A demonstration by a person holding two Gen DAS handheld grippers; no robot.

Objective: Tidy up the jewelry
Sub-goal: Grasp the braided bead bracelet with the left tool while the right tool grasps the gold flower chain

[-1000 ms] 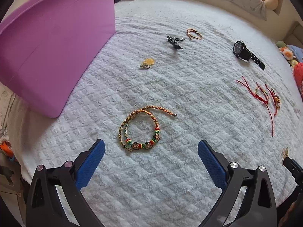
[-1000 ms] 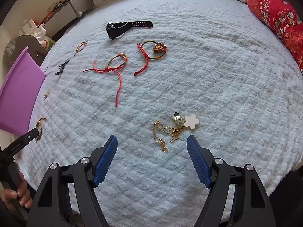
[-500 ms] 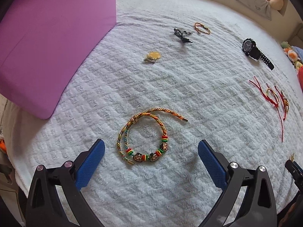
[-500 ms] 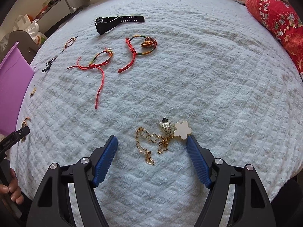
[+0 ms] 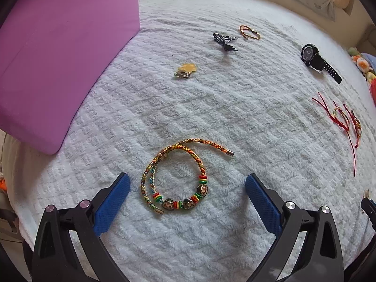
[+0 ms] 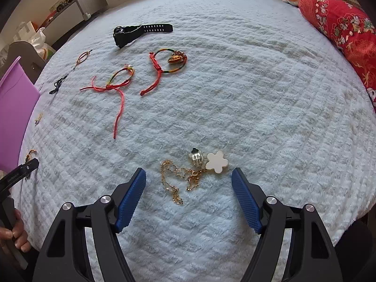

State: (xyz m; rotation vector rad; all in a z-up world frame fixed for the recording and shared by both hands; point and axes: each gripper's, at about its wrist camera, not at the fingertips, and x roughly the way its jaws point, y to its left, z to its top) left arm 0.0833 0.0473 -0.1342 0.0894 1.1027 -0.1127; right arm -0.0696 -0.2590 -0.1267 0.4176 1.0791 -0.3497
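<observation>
A braided, multicoloured bracelet (image 5: 175, 176) with beads lies on the white blanket, between the blue pads of my left gripper (image 5: 187, 181), which stands open just above it without touching. In the right wrist view a gold chain (image 6: 178, 179) with a white flower charm (image 6: 216, 162) and a silver clip lies between the pads of my open right gripper (image 6: 188, 176). A purple box (image 5: 56, 54) stands at the left of the bed. Farther off lie a black watch (image 5: 316, 58), two red-string bracelets (image 6: 122, 80) (image 6: 171, 63), a thin orange bracelet (image 5: 249, 31), a black cord (image 5: 224, 41) and a yellow charm (image 5: 185, 70).
A red patterned pillow (image 6: 345, 35) and plush toys sit at the bed's far right. A hand (image 6: 14, 230) holds the left gripper's handle at the left edge of the right wrist view. Shelves and a chair stand beyond the bed's left side.
Both grippers have come lower and closer over their pieces: the braided bracelet and the gold chain now sit nearer the pads. Jaws unchanged.
</observation>
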